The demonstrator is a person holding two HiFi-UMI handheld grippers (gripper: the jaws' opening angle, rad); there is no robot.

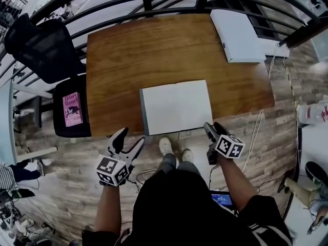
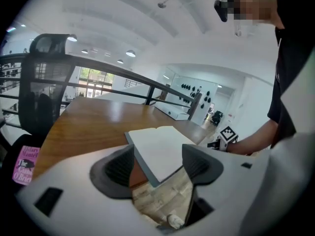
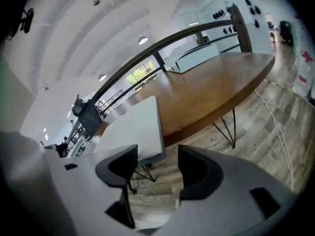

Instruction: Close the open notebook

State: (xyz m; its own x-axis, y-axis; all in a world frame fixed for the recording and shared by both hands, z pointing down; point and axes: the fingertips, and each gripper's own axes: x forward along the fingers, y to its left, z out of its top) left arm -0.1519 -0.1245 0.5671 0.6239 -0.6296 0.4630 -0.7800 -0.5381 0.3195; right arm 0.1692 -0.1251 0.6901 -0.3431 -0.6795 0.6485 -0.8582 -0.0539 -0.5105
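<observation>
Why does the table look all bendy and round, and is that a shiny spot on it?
Head view: the wide lens bows the table; the notebook looks plain bright white. Left gripper view: yes, the ceiling lights leave pale streaks on the table. Right gripper view: the table bulges into an oval, the railing arcs, and the corners go black.

Desk (image 1: 128, 50): bare wood lies open left of and behind the notebook (image 1: 177, 106). A white box (image 1: 237, 35) fills the far right corner. A railing (image 1: 147, 1) bounds the far edge, and a chair (image 1: 41, 50) crowds the left side.
</observation>
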